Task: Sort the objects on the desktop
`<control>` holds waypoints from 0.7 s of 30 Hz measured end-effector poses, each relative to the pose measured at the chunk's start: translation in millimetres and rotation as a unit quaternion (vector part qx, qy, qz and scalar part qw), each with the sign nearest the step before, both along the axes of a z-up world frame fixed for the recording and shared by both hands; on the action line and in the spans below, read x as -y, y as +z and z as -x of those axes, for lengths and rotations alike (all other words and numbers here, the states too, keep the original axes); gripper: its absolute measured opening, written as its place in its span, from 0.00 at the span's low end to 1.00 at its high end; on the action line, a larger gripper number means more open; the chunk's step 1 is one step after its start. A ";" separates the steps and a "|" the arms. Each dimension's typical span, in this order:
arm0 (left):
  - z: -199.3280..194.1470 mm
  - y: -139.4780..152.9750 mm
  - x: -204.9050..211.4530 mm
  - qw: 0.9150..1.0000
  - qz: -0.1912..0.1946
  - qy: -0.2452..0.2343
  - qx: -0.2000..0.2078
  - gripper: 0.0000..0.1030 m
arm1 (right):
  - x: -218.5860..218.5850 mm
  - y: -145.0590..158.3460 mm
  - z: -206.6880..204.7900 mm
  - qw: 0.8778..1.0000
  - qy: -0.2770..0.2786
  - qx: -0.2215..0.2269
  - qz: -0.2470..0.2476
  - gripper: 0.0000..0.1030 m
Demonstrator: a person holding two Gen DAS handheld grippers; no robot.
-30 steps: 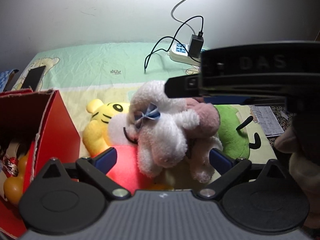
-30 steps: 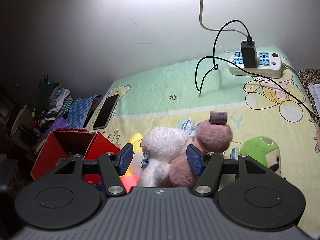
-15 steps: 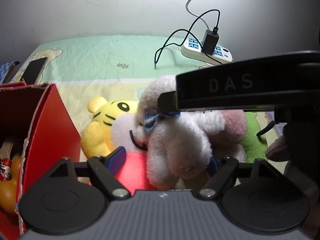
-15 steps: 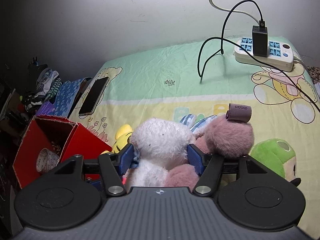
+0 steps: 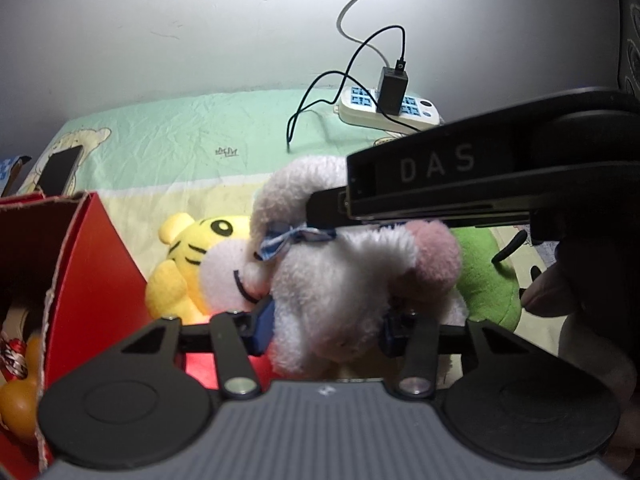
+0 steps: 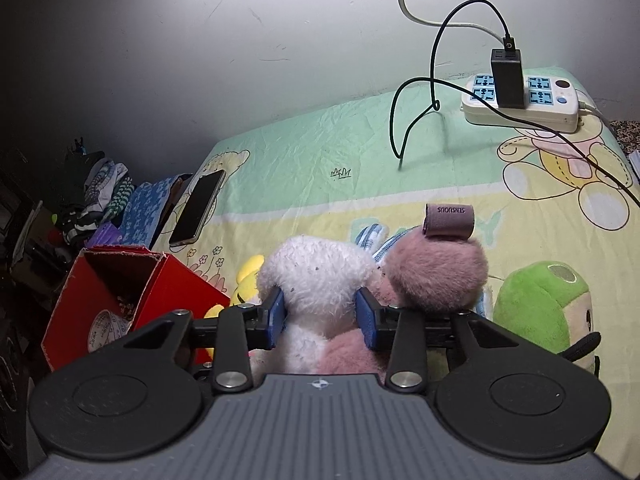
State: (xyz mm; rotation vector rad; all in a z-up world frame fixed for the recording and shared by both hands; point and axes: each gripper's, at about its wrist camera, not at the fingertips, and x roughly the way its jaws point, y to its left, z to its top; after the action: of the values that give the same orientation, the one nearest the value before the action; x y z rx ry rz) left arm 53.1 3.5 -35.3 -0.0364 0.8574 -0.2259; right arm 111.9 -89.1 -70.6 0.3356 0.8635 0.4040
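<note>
Both grippers are pinching the white plush (image 5: 340, 280) near the sheet's (image 6: 320, 152) front edge: left gripper (image 5: 326, 326) clamped tight, right gripper (image 6: 320, 314) closing on it. The red box (image 6: 120, 300) is lying toward the left edge, nearer the left hand.

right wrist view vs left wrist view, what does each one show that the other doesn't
Only the right wrist view shows the pile of folded clothes off the sheet's left edge, and the brown tag on the pink plush.

Only the left wrist view shows the right gripper's black body from outside, the yellow tiger's face, and the white plush's blue bow.

Both show the white plush pinched between blue pads, the red box, green plush, phone and power strip.
</note>
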 end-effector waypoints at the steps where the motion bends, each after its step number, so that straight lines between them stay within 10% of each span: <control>1: 2.6 3.7 0.0 1.000 0.000 -0.001 0.005 0.46 | 1.9 2.2 1.9 1.000 -0.002 0.003 -0.006 0.39; 21: 81.0 82.7 -20.5 0.989 -0.034 0.016 0.143 0.42 | -22.8 60.8 59.0 0.991 0.028 0.114 -0.062 0.29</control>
State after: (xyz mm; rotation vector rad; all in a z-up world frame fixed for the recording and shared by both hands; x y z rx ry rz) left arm -27.9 24.0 47.5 0.0449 0.5767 -0.1667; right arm 53.0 -66.3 -9.8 0.3718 0.6275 0.5384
